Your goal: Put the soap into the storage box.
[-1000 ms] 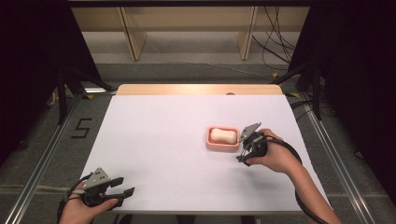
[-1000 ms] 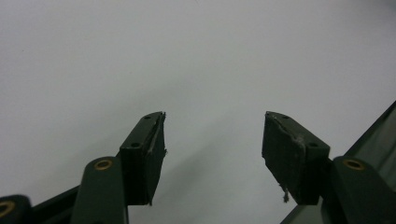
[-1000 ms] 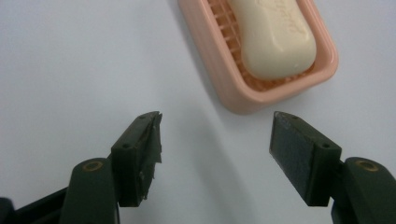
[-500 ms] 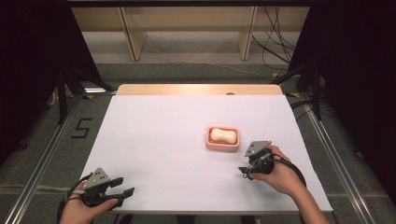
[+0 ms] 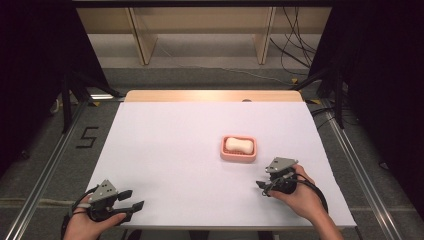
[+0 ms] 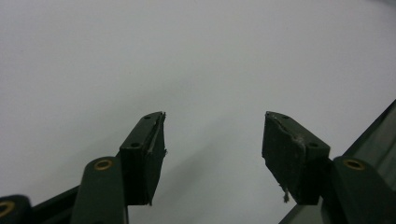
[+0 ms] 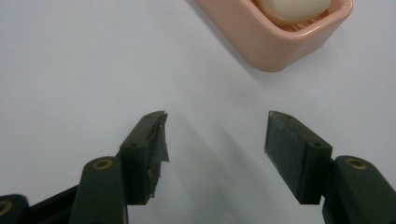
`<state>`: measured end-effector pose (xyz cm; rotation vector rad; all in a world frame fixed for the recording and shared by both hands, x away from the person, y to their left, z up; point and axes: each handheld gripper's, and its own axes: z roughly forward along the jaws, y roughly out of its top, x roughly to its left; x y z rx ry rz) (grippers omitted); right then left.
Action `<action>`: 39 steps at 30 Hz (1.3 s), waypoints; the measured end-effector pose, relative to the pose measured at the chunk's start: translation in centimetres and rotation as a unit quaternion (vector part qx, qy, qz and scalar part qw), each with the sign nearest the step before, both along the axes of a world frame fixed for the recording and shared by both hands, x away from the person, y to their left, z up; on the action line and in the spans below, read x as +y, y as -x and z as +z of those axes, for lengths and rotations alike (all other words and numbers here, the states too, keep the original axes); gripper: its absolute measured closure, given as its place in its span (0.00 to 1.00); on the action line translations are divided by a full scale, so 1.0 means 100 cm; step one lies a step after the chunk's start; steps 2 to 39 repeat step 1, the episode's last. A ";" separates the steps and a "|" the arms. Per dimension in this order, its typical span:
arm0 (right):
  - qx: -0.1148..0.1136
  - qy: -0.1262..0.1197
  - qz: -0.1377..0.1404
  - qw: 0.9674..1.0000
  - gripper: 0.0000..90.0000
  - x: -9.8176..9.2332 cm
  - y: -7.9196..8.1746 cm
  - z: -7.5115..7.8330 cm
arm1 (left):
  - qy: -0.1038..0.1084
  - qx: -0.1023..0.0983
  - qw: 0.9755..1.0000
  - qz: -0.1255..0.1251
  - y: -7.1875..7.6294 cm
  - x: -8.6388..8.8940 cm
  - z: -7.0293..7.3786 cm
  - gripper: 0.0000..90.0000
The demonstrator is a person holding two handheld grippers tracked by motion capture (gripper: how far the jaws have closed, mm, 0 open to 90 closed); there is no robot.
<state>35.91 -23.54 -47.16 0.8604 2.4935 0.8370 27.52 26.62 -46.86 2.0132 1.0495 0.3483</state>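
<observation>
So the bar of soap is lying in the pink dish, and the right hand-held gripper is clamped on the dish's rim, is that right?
Not quite. The bar of soap does lie in the pink dish, but the right hand-held gripper is not on its rim. The right gripper view shows its jaws apart over bare white table, nothing between them, the dish a little ahead.

One pink soap dish (image 5: 239, 155) holding one pale bar of soap (image 5: 238, 145) sits on one white worktop (image 5: 175, 150); two handheld grippers, left gripper (image 5: 131, 200) and right gripper (image 5: 262, 187).
</observation>
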 end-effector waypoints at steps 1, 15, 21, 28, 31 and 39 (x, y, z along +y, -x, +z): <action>-0.002 -0.001 -0.001 1.000 0.45 0.000 0.000 -0.001 | -0.011 -0.006 1.000 -0.006 -0.001 0.002 0.000 0.43; -0.002 -0.001 -0.001 1.000 0.45 0.000 0.000 -0.001 | -0.011 -0.006 1.000 -0.006 -0.001 0.002 0.000 0.43; -0.002 -0.001 -0.001 1.000 0.45 0.000 0.000 -0.001 | -0.011 -0.006 1.000 -0.006 -0.001 0.002 0.000 0.43; -0.002 -0.001 -0.001 1.000 0.45 0.000 0.000 -0.001 | -0.011 -0.006 1.000 -0.006 -0.001 0.002 0.000 0.43; -0.002 -0.001 -0.001 1.000 0.45 0.000 0.000 -0.001 | -0.011 -0.006 1.000 -0.006 -0.001 0.002 0.000 0.43; -0.002 -0.001 -0.001 1.000 0.45 0.000 0.000 -0.001 | -0.011 -0.006 1.000 -0.006 -0.001 0.002 0.000 0.43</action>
